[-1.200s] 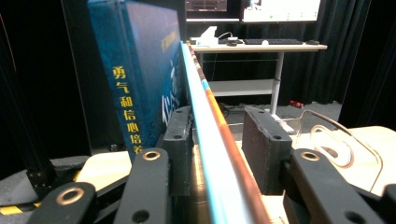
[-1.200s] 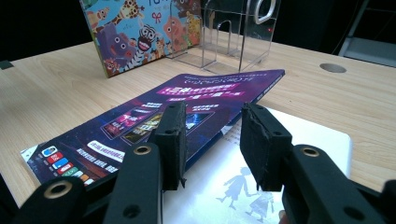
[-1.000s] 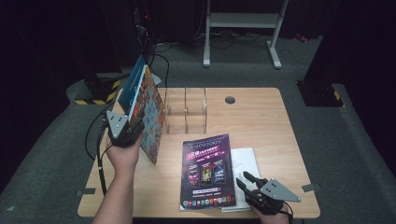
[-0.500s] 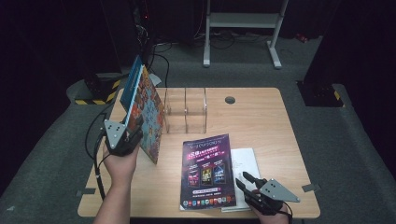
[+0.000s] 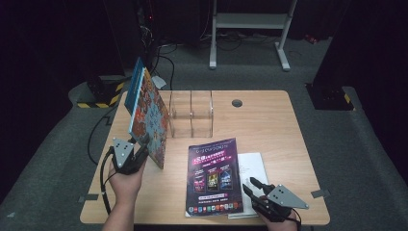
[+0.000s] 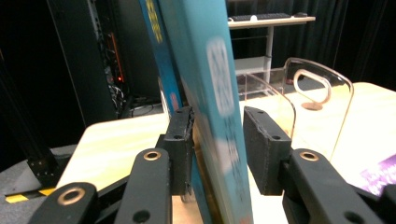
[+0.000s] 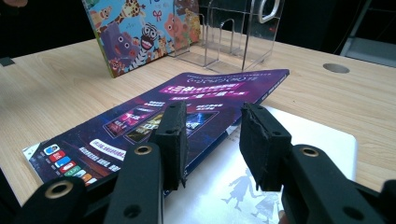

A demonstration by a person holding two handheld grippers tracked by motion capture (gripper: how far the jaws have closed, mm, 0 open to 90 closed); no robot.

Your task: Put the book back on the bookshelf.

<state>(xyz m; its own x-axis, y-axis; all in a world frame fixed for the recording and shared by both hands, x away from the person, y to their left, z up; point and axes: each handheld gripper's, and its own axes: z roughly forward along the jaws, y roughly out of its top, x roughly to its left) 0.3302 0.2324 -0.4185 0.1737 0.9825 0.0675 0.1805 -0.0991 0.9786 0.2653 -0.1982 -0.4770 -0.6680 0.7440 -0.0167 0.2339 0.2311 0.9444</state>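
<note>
Left gripper (image 5: 139, 156) w/ book (image 5: 148, 118), beside rack (image 5: 191, 113).

The wooden table (image 5: 269, 125) is evenly lit from above, while the room around it lies nearly black. Shadows are soft. In the left gripper view the picture book (image 6: 219, 116) between the jaws is smeared with blur; beyond it, the clear acrylic rack (image 6: 317, 93) catches faint glare.

We count three printed items: one picture book (image 5: 146, 115) standing at left centre, one purple magazine (image 5: 214, 175) lying at lower centre, and one white booklet (image 5: 252, 166) under its right edge. One clear acrylic rack (image 5: 191, 113) stands at centre. We hold two grippers, one at lower left (image 5: 139, 154) and one at lower right (image 5: 252, 186).
</note>
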